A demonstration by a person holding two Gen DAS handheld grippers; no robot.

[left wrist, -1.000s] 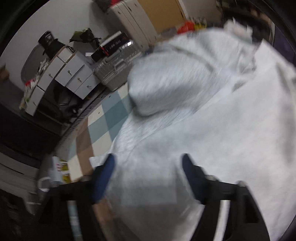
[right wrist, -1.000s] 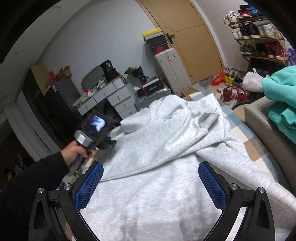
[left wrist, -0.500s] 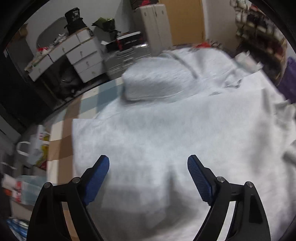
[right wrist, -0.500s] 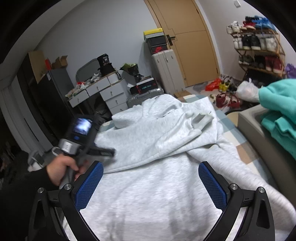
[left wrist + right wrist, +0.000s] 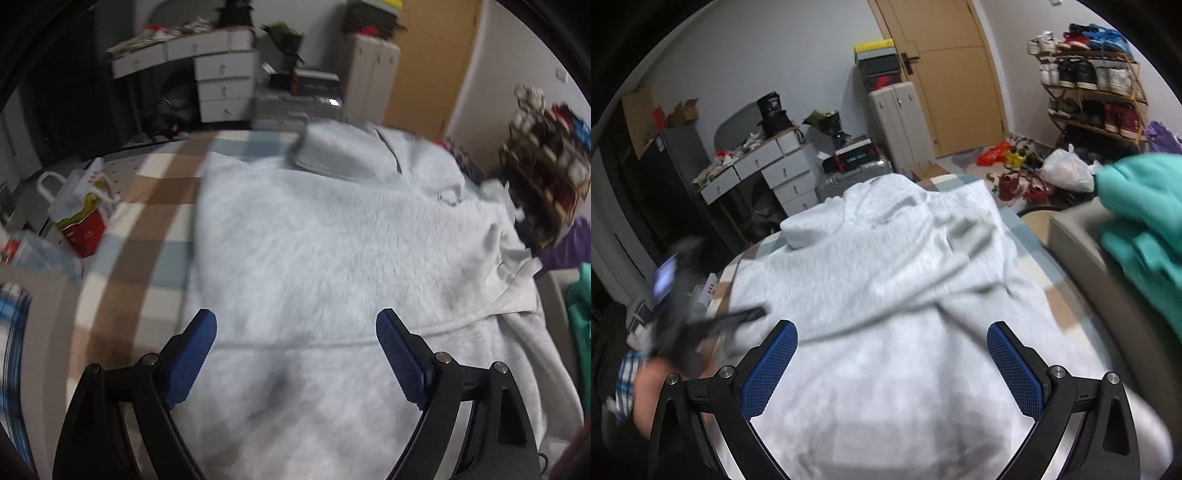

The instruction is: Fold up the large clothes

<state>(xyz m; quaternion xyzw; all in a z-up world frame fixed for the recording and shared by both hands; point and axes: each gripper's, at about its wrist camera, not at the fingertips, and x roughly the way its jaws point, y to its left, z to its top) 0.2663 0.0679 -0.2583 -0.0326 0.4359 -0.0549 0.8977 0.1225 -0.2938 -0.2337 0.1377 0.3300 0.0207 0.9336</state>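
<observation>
hoodie (image 5: 332, 258) flat on checked cover (image 5: 147, 206)

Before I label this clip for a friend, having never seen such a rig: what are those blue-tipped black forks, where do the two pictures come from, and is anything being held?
There is no robot. A person holds a hand-operated gripper in each hand, and each carries a wide-angle camera looking along its two blue-padded fingers. One picture comes from the left gripper, the other from the right gripper. In the right view you can also see the person's left hand, blurred, gripping its tool. A large light grey hooded sweatshirt lies spread on a checked cover, with teal clothes off to the side. Both pairs of fingers stand wide apart above the fabric, so nothing is held.
</observation>
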